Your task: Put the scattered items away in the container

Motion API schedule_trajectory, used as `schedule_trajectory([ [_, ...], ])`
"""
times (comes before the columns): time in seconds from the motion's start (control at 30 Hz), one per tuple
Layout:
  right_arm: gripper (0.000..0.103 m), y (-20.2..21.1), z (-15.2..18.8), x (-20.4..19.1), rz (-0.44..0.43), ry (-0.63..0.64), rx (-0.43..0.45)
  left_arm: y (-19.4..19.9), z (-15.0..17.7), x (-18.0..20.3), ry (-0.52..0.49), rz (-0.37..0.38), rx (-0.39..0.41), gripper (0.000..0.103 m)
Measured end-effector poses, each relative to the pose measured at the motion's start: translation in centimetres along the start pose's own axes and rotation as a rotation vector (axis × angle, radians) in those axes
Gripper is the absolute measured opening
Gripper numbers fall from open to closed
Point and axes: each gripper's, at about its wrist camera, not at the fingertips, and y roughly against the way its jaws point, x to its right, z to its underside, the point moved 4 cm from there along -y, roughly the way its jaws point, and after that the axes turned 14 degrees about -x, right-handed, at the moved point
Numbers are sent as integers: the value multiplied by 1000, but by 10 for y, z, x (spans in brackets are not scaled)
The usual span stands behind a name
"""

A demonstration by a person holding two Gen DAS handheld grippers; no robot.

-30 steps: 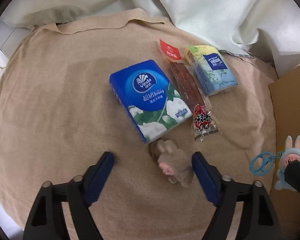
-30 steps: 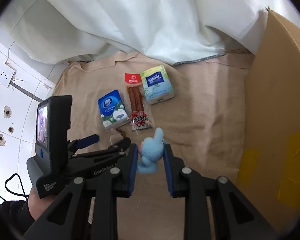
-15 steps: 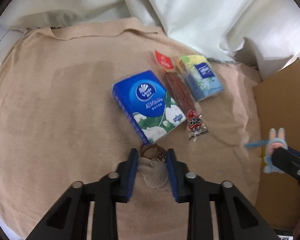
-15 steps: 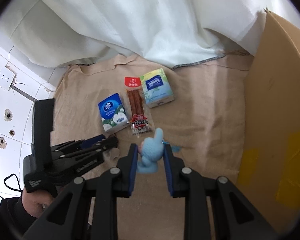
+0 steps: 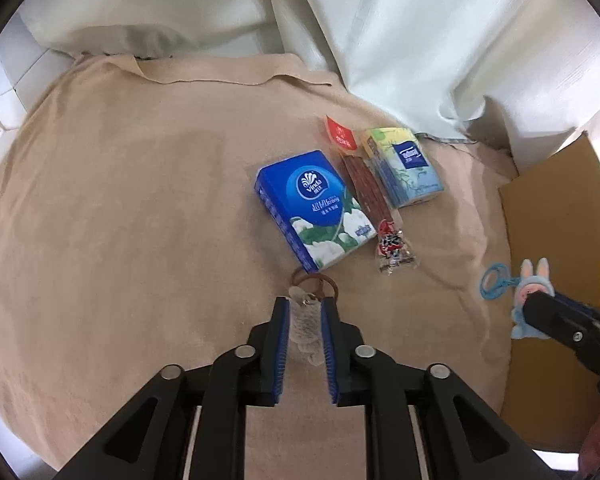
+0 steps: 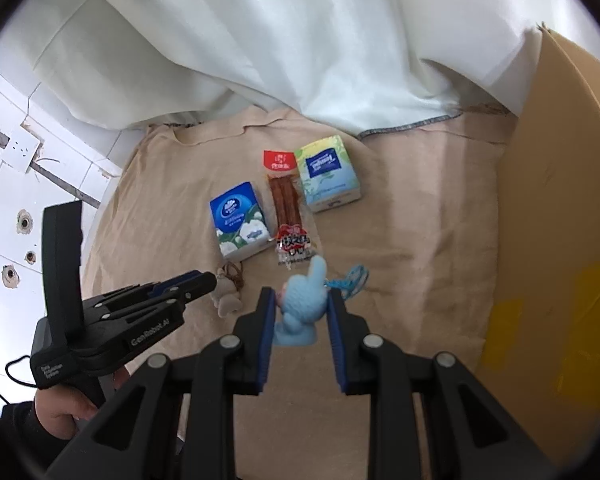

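Grey plush keychain (image 5: 306,322) is clamped in the left gripper (image 5: 305,320), at 6 o'clock from the blue tissue pack (image 5: 314,208). Blue bunny keychain (image 6: 302,304) is clamped in the right gripper (image 6: 300,312); cardboard box (image 6: 556,200) lies at 3 o'clock.

Our grippers (image 5: 305,320) (image 6: 300,312) are black with blue ridged pads (image 5: 281,344), silver screws (image 6: 372,340), white "GenRobot.AI" lettering; dark sleeve (image 6: 16,420).
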Motion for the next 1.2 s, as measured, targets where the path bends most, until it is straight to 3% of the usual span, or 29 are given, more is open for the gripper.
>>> schedule_trajectory([
  [0.03,29,0,1,-1,2,3,2,-1,0,0,-1,7,-6,40],
  [0.1,29,0,1,-2,0,11,0,-3,0,4,-3,33,-14,86],
  [0.17,29,1,1,-3,0,10,4,-6,-1,7,6,33,-12,93],
  [0.47,29,3,2,-1,10,4,7,-28,-2,3,66,40,-49,89],
  [0.5,29,3,3,-1,8,4,5,-31,-1,5,57,47,-63,75],
  [0.53,29,4,3,-1,10,1,7,-32,-1,7,39,40,-64,72],
  [0.57,29,4,2,-1,12,1,7,-32,-1,9,19,31,-62,46],
  [0.6,29,4,2,-1,12,2,4,-32,-1,10,10,35,-76,38],
  [0.9,29,5,2,-2,16,0,10,-27,1,-3,-16,69,-82,36],
  [1.07,29,18,2,-5,10,11,33,4,2,-1,-40,63,-29,36],
  [1.2,29,42,0,-16,3,33,76,44,1,13,-108,-10,56,36],
])
